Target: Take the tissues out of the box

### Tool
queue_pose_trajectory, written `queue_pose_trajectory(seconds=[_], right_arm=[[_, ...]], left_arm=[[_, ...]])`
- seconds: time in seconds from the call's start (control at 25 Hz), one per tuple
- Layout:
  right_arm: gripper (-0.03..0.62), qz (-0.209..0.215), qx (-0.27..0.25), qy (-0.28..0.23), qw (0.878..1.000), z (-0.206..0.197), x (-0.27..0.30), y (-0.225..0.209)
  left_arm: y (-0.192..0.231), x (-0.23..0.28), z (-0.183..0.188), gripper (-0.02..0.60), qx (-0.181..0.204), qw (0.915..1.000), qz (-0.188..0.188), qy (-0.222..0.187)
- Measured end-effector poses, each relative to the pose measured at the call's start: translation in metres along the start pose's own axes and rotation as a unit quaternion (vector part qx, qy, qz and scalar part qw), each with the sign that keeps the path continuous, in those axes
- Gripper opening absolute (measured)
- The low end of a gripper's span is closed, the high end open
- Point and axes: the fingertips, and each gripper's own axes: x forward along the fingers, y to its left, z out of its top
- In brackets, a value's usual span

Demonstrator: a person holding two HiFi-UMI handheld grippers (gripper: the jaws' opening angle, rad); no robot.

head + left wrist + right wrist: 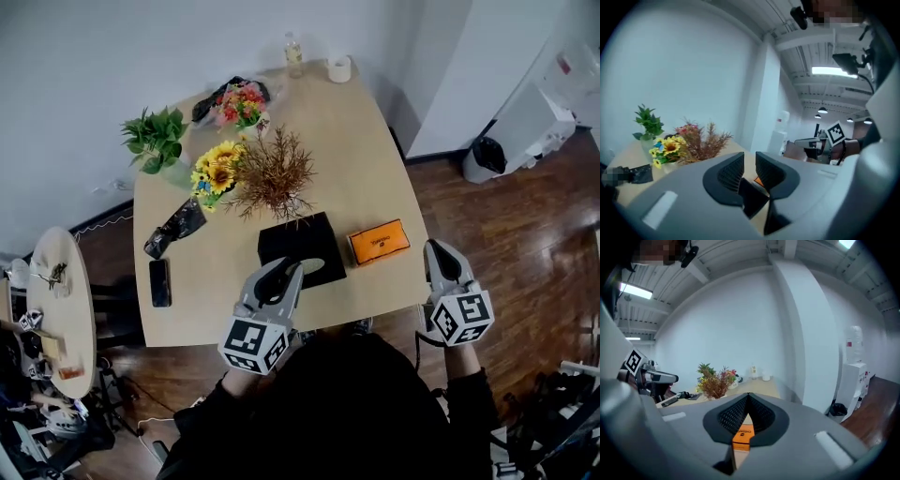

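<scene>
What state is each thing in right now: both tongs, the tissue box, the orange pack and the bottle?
Left tongs: slightly apart, empty.
Right tongs: shut, empty.
Tissue box: on the table, white tissue showing at its slot.
Orange pack: lying flat.
Bottle: upright.

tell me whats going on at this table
A person holds a gripper in each hand at the near edge of the table. The left gripper hovers by the black tissue box, jaws a sliver apart and empty; the right gripper is shut and empty, off to the side. A white tissue sits in the box's slot.
</scene>
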Motion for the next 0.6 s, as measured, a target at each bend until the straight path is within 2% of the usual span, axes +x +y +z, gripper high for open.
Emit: queue_pose_trajectory(seconds=[0.16,0.24,0.4,0.6], right_arm=[[0.002,0.013,0.014,-0.025,1.000,0.005,-0.016,0.033],[0.002,0.027,0.016,-0.033,0.999,0.005,-0.018,0.050],[0.002,0.047,0.005,-0.028,0.998,0.005,-0.008,0.071],[0.000,0.041,-0.028,-0.031,0.998,0.021,0.008,0.081]], left_arm=[[0.029,-0.047,-0.007,0.044,-0.028,0.9952,0.088,-0.032],[0.036,-0.053,-0.006,0.041,-0.029,0.9923,0.112,-0.045],[0.039,-0.049,0.002,0.038,-0.016,0.9937,0.099,-0.048],[0.043,-0.047,0.007,0.038,-0.012,0.9936,0.102,-0.045]])
